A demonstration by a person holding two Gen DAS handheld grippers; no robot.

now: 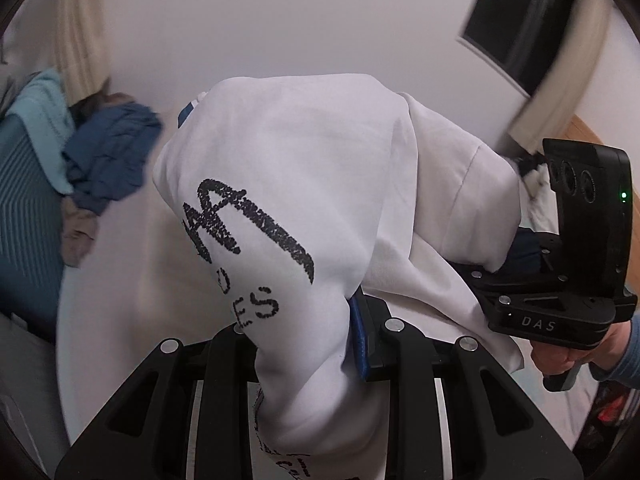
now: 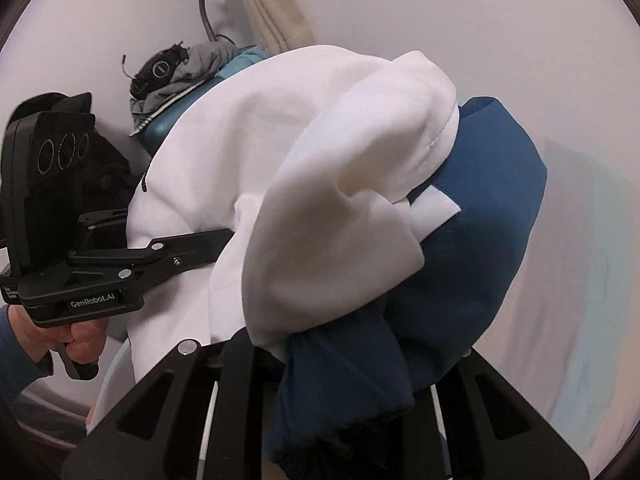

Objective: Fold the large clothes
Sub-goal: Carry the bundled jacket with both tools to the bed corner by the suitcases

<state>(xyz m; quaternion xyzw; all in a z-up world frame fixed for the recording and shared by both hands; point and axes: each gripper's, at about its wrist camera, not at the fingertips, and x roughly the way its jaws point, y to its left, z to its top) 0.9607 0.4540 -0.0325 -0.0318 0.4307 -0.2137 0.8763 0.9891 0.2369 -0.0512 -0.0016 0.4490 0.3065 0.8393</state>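
Observation:
A large white sweatshirt point(image 1: 288, 168) with black lettering and blue panels point(image 2: 480, 208) hangs bunched up between both grippers, clear of the blurred surface below. My left gripper point(image 1: 316, 320) is shut on a thick white fold; one blue pad point(image 1: 358, 332) shows beside the cloth and the other is hidden. My right gripper point(image 2: 328, 344) is shut on a wad of white and blue fabric that covers its fingertips. Each view shows the other gripper in a hand: the right gripper point(image 1: 476, 276) at the right, the left gripper point(image 2: 208, 248) at the left, both reaching into the same garment.
A heap of blue clothes point(image 1: 112, 152) lies beside a teal cushion point(image 1: 24, 184) at the left. A beige curtain point(image 1: 80, 40) and a dark window point(image 1: 520, 20) are on the wall. A grey jacket point(image 2: 200, 60) and a lamp neck point(image 2: 206, 8) sit behind.

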